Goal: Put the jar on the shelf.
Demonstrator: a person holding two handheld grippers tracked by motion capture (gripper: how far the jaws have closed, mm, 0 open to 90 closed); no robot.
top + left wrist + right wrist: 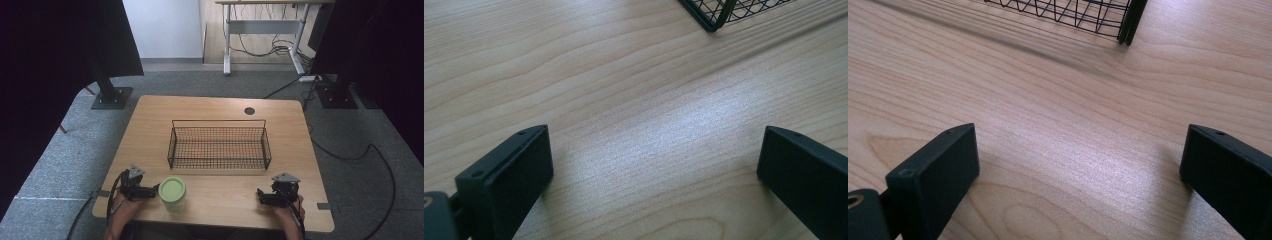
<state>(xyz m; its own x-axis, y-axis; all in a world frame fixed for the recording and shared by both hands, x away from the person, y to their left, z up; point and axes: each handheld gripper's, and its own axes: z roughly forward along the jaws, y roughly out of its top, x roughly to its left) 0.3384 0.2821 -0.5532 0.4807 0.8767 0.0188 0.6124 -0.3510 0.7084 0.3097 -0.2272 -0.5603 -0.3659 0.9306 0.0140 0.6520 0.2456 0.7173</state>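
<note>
Counter [210,200]: light wood-grain surface, smooth, with a soft satin sheen in both gripper views. Basket [218,146]: thin black wire mesh, metal by its look, matt. Jar [173,195]: clear, glass-like body with a pale green, smooth matt lid. Left hand-held gripper [651,165] and right hand-held gripper [1080,167]: 2 black jaws each, matt, plastic-looking. Floor [75,145]: grey carpet, rough.

The table [150,130] is pale wood with a wavy brown grain, and a small dark round hole [249,111] marks its far side. On it stand a black wire-mesh basket [219,165] and a clear jar [173,196] with a light green lid. Both grippers, left [154,190] and right [261,196], are black with grey three-cornered plates; the floor [360,135] is grey carpet crossed by black cables.
</note>
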